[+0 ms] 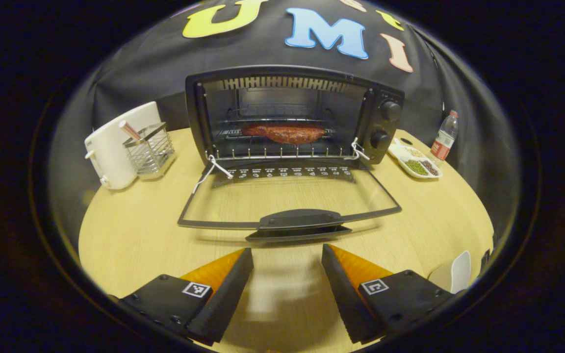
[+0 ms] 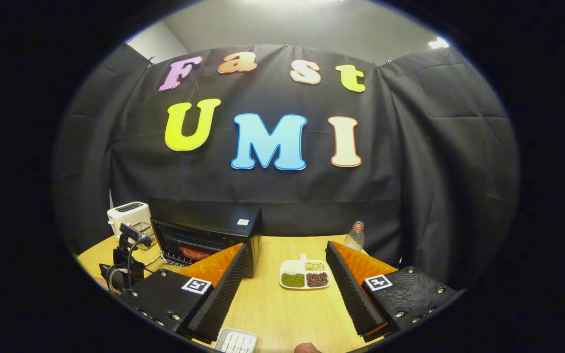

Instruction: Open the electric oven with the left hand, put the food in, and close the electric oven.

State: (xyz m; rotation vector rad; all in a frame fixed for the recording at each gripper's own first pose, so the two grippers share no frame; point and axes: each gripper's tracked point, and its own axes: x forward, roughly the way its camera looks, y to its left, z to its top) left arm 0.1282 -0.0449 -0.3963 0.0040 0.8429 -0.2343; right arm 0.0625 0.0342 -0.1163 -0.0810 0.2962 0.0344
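Note:
The black electric oven stands at the back of the round wooden table, its glass door folded down flat towards me. A reddish-brown piece of food lies on the wire rack inside. My left gripper hovers open just in front of the door's handle, holding nothing. In the right gripper view the oven sits far off to the left with the food visible inside. My right gripper is open and empty above the table, and the other gripper's body shows in front of the oven.
A white toaster and a wire utensil basket stand left of the oven. A divided white dish of beans and a plastic bottle are to its right. A white object lies near the table's front edge.

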